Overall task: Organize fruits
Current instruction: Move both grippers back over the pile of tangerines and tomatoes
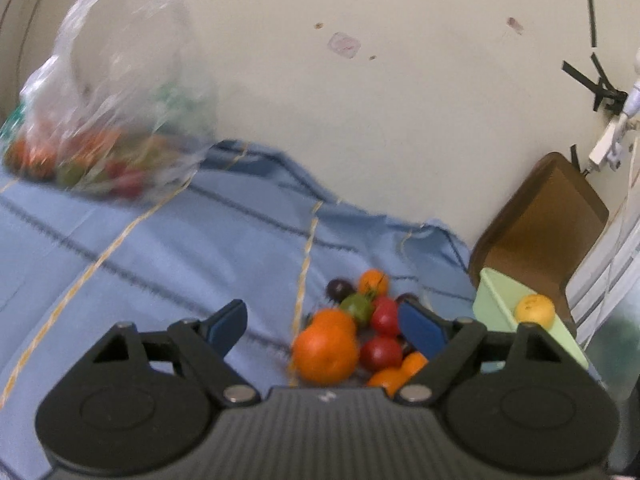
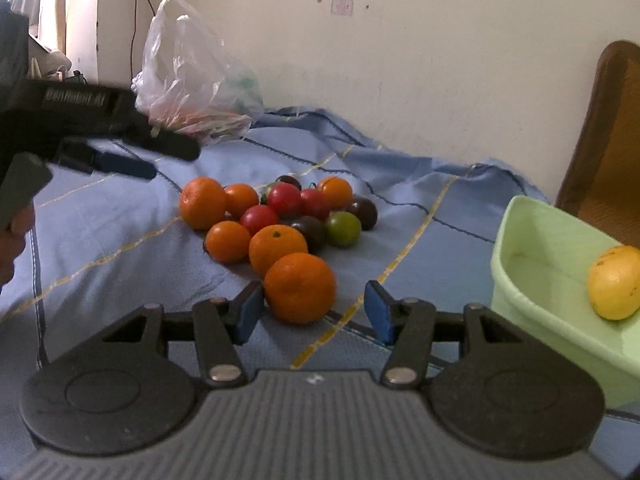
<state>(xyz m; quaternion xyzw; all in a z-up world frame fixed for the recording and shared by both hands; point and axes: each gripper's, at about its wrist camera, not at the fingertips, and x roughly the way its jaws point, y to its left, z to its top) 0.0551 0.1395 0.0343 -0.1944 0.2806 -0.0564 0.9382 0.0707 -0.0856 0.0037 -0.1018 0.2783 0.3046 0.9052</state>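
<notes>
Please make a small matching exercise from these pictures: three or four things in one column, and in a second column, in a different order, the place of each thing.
Things:
1. yellow fruit
2. plastic bag
3. nearest orange
4. green tomato

Places:
A. at the back of the blue cloth, by the wall
B. between the right gripper fingers
C. inside the green basin
D. at the right side of the fruit pile

Pairs: 1-C, 2-A, 3-B, 4-D
</notes>
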